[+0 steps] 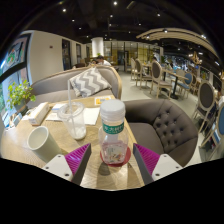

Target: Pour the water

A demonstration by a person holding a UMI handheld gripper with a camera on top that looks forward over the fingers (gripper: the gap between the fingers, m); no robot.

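A clear plastic bottle [113,130] with a white cap and a green label stands upright on the wooden table [60,160]. It has a reddish base and stands between my fingers with a gap at either side. My gripper [112,160] is open, its magenta pads [78,156] flanking the bottle's lower part. An empty clear glass [73,119] stands on the table just beyond and to the left of the bottle. A white cup [42,141] stands further left, nearer the left finger.
A napkin holder [38,112] and a potted plant [18,95] are at the table's far left. A grey sofa with a chevron cushion [90,82] lies beyond the table. A grey tufted chair [168,125] stands to the right. Café tables and chairs fill the background.
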